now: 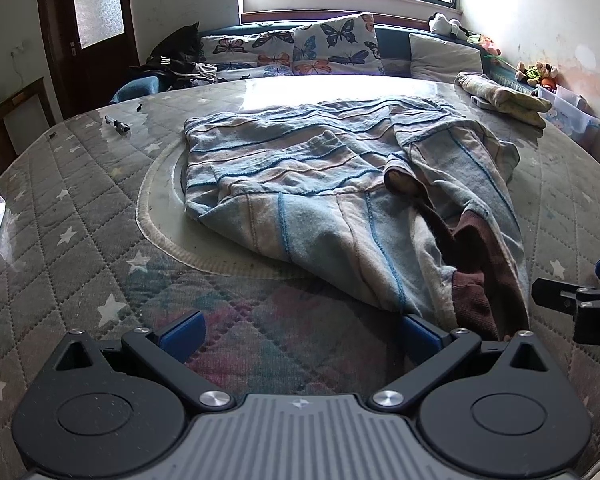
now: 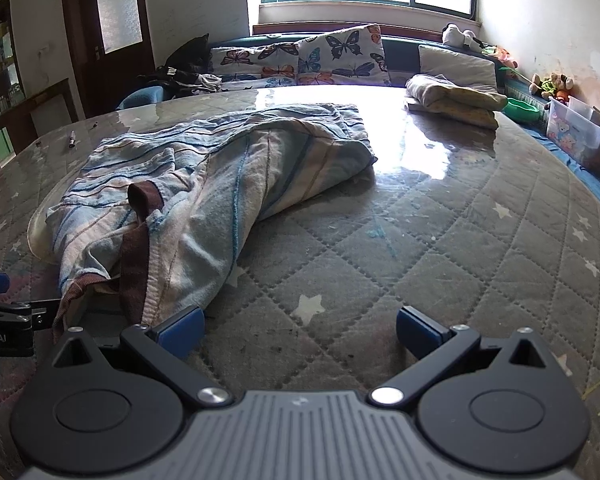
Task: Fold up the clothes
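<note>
Striped garment [image 1: 320,184] is lying rumpled mid-table [image 1: 80,240], brown-trimmed near end bunched toward both tools. Left gripper [image 1: 300,334] is hovering with jaws apart, nothing held, its right pad at the near hem; right gripper [image 2: 300,330] likewise spread, empty, garment at its left. Best approach: each pinching one near corner low, single layer, then pulling flat before folding.
</note>
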Demonstrator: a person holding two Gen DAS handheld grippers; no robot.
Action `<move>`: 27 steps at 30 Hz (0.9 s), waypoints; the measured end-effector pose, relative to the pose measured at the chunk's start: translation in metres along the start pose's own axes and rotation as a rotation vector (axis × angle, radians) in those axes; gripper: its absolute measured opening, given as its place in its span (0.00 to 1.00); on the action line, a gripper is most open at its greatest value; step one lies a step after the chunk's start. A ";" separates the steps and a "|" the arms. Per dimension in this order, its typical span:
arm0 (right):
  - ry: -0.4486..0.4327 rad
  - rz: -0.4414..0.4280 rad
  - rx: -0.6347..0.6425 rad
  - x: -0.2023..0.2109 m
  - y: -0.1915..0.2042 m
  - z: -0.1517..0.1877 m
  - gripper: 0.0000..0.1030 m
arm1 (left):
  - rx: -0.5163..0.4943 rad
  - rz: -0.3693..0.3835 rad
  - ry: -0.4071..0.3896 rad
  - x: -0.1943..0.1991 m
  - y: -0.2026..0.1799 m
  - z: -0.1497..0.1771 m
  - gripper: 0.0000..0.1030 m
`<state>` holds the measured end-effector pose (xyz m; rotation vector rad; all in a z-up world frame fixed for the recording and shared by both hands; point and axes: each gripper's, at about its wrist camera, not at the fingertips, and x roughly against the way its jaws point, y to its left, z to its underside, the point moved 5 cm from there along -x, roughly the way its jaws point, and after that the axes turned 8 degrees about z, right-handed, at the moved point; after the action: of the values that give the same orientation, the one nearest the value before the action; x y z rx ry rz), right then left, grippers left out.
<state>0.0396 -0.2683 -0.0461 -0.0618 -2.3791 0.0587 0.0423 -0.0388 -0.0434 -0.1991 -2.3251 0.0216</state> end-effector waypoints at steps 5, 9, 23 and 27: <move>0.005 -0.011 0.007 -0.002 0.002 -0.002 1.00 | 0.000 0.001 0.001 -0.001 0.001 -0.003 1.00; 0.007 -0.015 0.016 -0.004 0.004 -0.006 1.00 | 0.002 -0.001 -0.004 -0.002 0.002 -0.008 1.00; 0.000 -0.040 0.036 -0.017 0.008 -0.040 1.00 | -0.015 0.008 -0.024 -0.010 0.006 -0.037 1.00; -0.023 -0.045 0.056 -0.021 0.011 -0.061 0.99 | -0.003 0.016 -0.036 -0.011 0.011 -0.050 1.00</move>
<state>0.0975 -0.2572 -0.0172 0.0196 -2.3990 0.1050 0.0874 -0.0317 -0.0181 -0.2205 -2.3595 0.0305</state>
